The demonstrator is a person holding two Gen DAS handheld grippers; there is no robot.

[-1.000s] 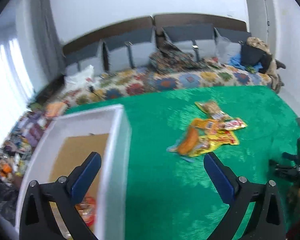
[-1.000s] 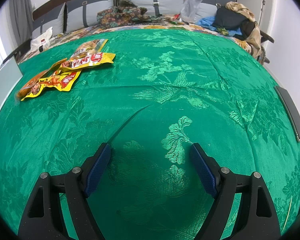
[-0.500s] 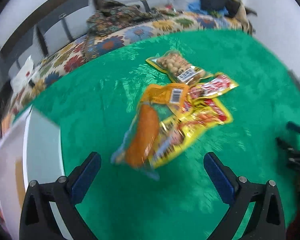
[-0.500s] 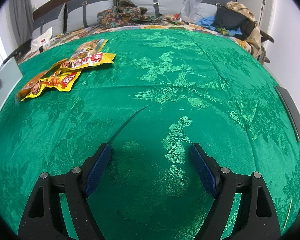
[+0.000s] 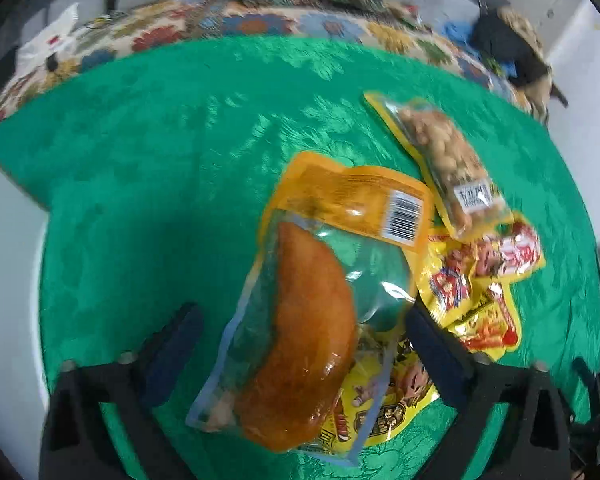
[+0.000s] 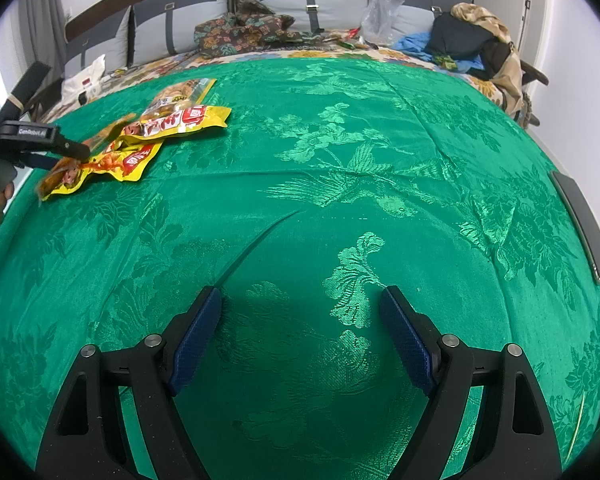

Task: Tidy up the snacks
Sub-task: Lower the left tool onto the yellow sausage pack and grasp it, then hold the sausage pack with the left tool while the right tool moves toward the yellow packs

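A pile of snack packets lies on the green cloth (image 5: 148, 168). On top is a clear packet with an orange chicken leg (image 5: 304, 332) and a yellow barcode top. A peanut packet (image 5: 444, 160) and yellow-red packets (image 5: 484, 280) lie to its right. My left gripper (image 5: 300, 344) is open, its fingers either side of the chicken-leg packet, just above it. It also shows in the right wrist view (image 6: 72, 152) over the snack pile (image 6: 140, 148). My right gripper (image 6: 300, 332) is open and empty over bare cloth.
A white box wall (image 5: 8, 280) stands at the left edge of the left wrist view. A dark phone-like slab (image 6: 584, 224) lies at the right edge of the cloth. A sofa with cushions and clothes (image 6: 260, 32) runs behind the table.
My left gripper has swung away from the white box and come down over the snack pile, so the chicken-leg packet now lies between its fingers. The right gripper has not moved.
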